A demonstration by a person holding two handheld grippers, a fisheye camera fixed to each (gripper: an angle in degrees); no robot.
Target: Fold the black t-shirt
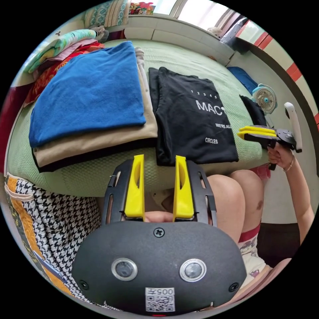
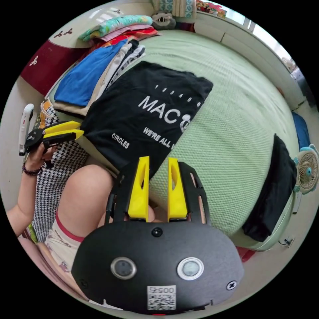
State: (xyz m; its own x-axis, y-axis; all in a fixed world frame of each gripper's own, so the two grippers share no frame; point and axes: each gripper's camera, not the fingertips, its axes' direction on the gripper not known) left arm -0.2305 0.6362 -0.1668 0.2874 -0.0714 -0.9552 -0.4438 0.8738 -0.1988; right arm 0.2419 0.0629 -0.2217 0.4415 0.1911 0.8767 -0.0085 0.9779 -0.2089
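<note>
The black t-shirt (image 1: 192, 119) lies folded into a rectangle on the green bed (image 1: 186, 63), white lettering facing up; the right gripper view shows the t-shirt (image 2: 146, 109) too. My left gripper (image 1: 159, 161) hovers off the bed's near edge, just short of the shirt's hem, jaws open and empty. My right gripper (image 2: 158, 161) hangs over the shirt's near corner with a narrower gap and nothing between its jaws. A hand holds the right gripper (image 1: 241, 133) beside the bed in the left gripper view. The left gripper (image 2: 80, 129) appears likewise in the right gripper view.
A stack of folded clothes, blue shirt (image 1: 89, 93) on top, sits beside the black t-shirt. Colourful fabrics (image 2: 116, 26) are piled at the bed's far end. Another dark garment (image 2: 275, 189) drapes the bed edge near a small fan (image 2: 307, 169). The person's knees (image 1: 229, 192) press against the bed.
</note>
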